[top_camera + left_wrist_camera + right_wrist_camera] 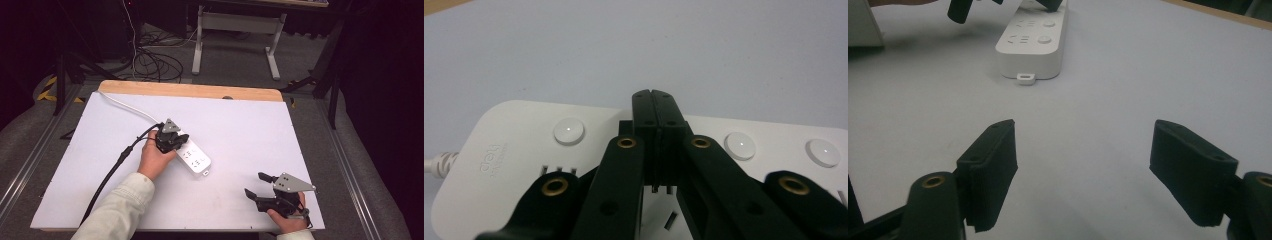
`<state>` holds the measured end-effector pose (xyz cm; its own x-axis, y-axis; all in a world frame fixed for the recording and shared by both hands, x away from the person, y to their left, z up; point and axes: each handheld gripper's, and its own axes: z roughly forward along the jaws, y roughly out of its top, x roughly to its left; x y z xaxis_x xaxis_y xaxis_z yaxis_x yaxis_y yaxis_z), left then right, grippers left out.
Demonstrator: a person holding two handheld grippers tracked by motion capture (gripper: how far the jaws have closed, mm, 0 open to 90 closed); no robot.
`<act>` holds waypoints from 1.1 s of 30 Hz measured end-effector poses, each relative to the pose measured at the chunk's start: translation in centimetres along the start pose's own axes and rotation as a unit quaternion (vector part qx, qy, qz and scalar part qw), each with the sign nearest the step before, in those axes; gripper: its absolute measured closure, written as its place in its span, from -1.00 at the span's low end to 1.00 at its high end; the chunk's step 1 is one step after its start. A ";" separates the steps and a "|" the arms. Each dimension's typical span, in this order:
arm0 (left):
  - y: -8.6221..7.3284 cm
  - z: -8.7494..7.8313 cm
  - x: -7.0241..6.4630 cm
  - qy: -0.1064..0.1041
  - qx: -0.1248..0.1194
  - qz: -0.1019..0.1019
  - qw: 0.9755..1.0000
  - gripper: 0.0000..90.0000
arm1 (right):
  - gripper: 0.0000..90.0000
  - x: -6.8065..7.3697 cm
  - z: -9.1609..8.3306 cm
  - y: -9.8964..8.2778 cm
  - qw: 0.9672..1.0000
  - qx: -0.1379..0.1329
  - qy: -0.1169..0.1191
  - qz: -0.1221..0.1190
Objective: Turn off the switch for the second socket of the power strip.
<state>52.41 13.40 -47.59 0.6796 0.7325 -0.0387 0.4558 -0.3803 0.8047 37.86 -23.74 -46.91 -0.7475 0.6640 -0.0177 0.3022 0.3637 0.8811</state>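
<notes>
A white power strip lies near the middle of the white table top, and its white cord runs off to the far left corner. My left gripper is over the strip's far end. In the left gripper view its jaws are pressed together with nothing between them. The left gripper's tips rest over the power strip in its row of round buttons, between two that show. My right gripper stands open near the front right. Its pads are wide apart above bare table and point toward the power strip.
The white board covers a table with a wooden back edge. A black cable trails from the left gripper toward the front left. Behind the table are loose floor cables and white desk legs.
</notes>
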 end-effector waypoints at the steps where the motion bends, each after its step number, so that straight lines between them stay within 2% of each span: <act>1: 0.1 0.0 0.0 -0.001 0.002 0.001 1.000 1.00 | -0.39 0.0 0.0 0.0 1.000 0.000 0.000 0.000; 16: 0.3 0.0 0.1 -0.004 0.011 -0.006 1.000 1.00 | -0.39 0.0 0.0 0.0 1.000 0.001 0.001 0.001; 22: 0.5 -0.2 0.2 -0.009 0.025 -0.009 1.000 1.00 | -0.39 -0.1 0.0 -0.1 1.000 0.001 0.002 0.000; 24: 0.7 -0.2 0.1 -0.005 0.031 -0.004 0.999 1.00 | -0.39 -0.1 0.1 -0.1 1.000 0.003 0.002 0.000; 26: 0.9 -0.1 -0.2 0.004 0.040 0.014 0.999 1.00 | -0.39 -0.1 0.2 0.0 1.000 0.004 0.003 0.000; 28: 1.0 0.0 -0.5 0.011 0.043 0.023 0.999 1.00 | -0.39 0.0 0.1 0.0 1.000 0.004 0.003 -0.002; 33: 0.9 0.0 -0.2 0.002 0.038 0.012 0.999 1.00 | -0.39 0.0 0.1 -0.1 1.000 0.004 0.002 0.000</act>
<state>52.73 12.88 -46.87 0.6883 0.7252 -0.0175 0.4823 -0.4394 0.7578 37.94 -23.71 -47.01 -0.7496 0.6616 -0.0162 0.3071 0.3694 0.8771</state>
